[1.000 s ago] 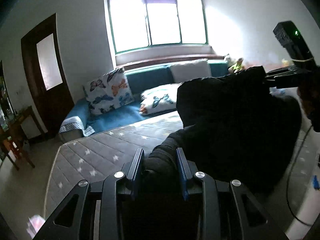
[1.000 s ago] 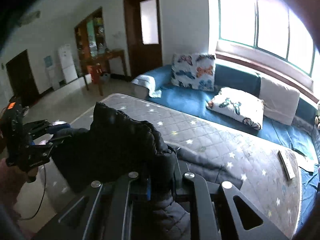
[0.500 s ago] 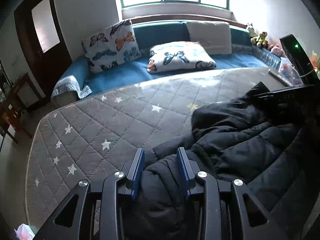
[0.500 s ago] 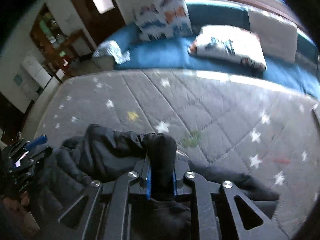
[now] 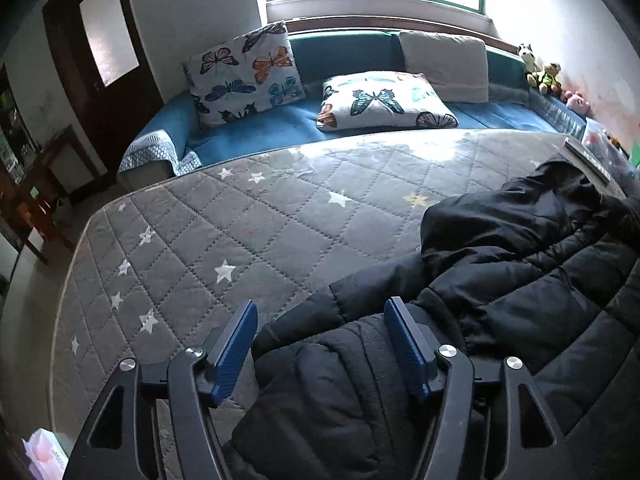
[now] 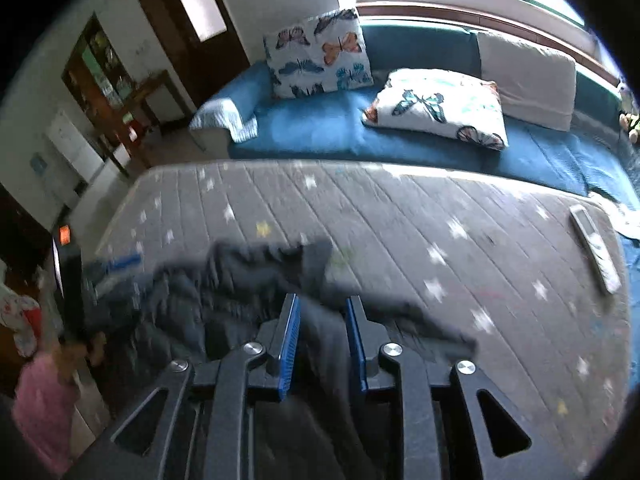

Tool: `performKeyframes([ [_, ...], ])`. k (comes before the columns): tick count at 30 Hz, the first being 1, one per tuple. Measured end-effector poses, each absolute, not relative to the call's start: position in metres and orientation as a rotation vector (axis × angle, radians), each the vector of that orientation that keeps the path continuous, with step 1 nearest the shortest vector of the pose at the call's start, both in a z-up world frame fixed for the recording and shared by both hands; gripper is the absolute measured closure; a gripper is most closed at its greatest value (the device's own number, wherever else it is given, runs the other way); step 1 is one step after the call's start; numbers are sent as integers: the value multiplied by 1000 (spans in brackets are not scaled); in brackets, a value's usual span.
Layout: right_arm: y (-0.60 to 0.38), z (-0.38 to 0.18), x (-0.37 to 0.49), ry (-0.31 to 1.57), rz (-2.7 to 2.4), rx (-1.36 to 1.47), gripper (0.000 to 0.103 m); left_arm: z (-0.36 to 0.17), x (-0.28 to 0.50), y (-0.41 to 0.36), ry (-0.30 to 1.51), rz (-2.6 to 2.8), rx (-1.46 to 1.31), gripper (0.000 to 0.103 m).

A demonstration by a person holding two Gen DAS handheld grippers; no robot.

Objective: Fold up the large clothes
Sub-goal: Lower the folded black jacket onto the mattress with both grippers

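We are looking down at a big grey mattress [image 5: 248,232] with little white stars, and we are using it as our marker for where things are. Behind the mattress a blue sofa [image 5: 276,128] is holding butterfly pillows [image 5: 244,76].

The big black puffy coat [image 5: 520,280] is lying on the near side of the mattress, bunched up and not flat yet. We think we are just putting it down so we can start folding.

Our left gripper [image 5: 320,332] is hanging over the near edge of the mattress. Its jaws have just been opening and are now standing wide. A fat roll of coat is sitting between them, but the blue pads are not squeezing it.

Our right gripper [image 6: 322,320] is over the other end of the coat [image 6: 248,280]. Its jaws have just been opening too, but only a little, so they are narrow. Dark cloth is between them, and the blur is hiding whether they are pinching it.

To do this well, we should be letting go all the way, then pulling the coat smooth and flat on the mattress before any fold. A white remote [image 6: 596,248] is lying on the far corner of the mattress, so we should be keeping the coat away from it.
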State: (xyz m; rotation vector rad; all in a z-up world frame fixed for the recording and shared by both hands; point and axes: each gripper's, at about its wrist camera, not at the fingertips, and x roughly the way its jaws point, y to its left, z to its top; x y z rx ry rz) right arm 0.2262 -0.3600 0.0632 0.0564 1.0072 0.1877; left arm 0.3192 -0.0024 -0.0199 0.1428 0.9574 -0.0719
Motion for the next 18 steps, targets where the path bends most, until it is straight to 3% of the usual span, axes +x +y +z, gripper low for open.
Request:
performKeyframes([
  [6,-382,-5,243,1155,84,102,77,-19,321,0,964,-61,127,28],
  [9,-393,-28,250,1143,91,151,78,-24,329,2,978,-38,115,24],
  [12,-391,-29,253,1119,81,124,78,-36,338,10,1011,-38,64,18],
  [18,-369,16,250,1063,59,60,78,-34,334,23,1007,-50,-15,18],
])
